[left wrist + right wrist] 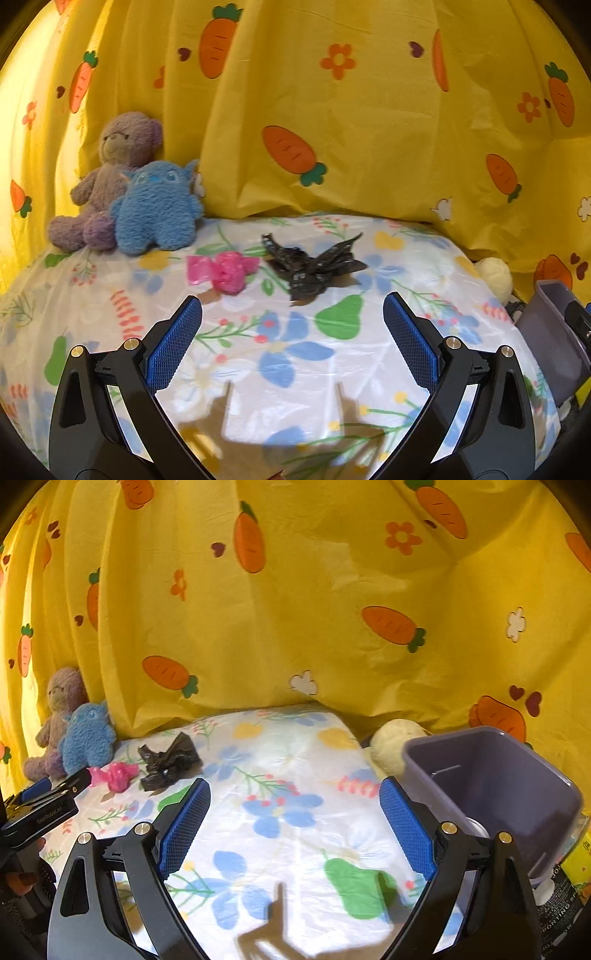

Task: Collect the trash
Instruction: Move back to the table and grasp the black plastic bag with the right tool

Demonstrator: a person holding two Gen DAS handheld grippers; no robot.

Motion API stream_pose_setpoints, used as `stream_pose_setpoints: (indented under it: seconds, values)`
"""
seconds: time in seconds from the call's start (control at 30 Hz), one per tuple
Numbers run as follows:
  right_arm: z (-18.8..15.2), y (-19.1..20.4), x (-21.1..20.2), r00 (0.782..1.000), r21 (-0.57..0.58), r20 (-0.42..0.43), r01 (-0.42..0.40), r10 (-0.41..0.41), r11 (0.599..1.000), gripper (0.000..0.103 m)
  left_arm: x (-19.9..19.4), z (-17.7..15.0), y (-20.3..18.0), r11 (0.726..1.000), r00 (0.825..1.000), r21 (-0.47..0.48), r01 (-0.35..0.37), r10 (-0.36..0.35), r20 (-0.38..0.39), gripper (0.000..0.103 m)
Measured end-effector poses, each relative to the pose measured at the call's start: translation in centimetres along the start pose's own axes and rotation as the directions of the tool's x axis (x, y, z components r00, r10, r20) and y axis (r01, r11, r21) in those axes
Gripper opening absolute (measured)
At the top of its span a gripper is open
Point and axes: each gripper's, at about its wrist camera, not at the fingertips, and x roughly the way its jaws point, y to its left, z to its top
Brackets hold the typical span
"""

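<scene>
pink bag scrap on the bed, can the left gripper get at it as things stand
Probably yes: the left gripper is open and empty, the pink scrap lies just ahead on the bedsheet, nothing between them.

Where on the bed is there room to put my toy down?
The near part of the floral sheet is bare, between the black bag and the purple bin. The far corner is crowded: teddy bear, blue plush, pink bag.

Light: bright and warm, glowing through my yellow curtain [369,122] at far left.
Shadows: my tongs' dark, sharp shapes fall on the floral sheet [295,369] below.
Edges: fisheye bending, black corners.
Focus: slight softness throughout.
</scene>
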Motion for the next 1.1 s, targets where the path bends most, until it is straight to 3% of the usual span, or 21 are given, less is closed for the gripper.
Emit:
stream_pose_setpoints:
  seconds: [0.33, 0.73, 0.97, 1.1]
  values:
    - [1.2, 10.3, 3.2, 0.995, -0.144, -0.017, -0.099, 0.097, 0.985, 0.089, 0.7, 0.7, 7.6, 0.983, 0.986, -0.084, -0.165, 0.163, -0.024, 0.097]
    - [2.0, 16.9, 11.3, 0.986, -0.220, -0.121, -0.142, 0.117, 0.965, 0.089, 4.6, 2.2, 12.7, 0.948, 0.956, -0.133, -0.290, 0.281, -0.085, 0.097]
    - [1.1, 19.9, 16.8, 0.969, -0.243, -0.215, -0.174, 0.122, 0.954, 0.089, 7.6, 2.5, 13.9, 0.944, 0.954, -0.156, -0.293, 0.277, -0.114, 0.097]
    - [0.5, 20.8, 20.0, 0.958, -0.247, -0.272, -0.161, 0.091, 0.955, 0.082, 9.0, 2.8, 13.5, 0.951, 0.958, -0.138, -0.275, 0.260, -0.120, 0.097]
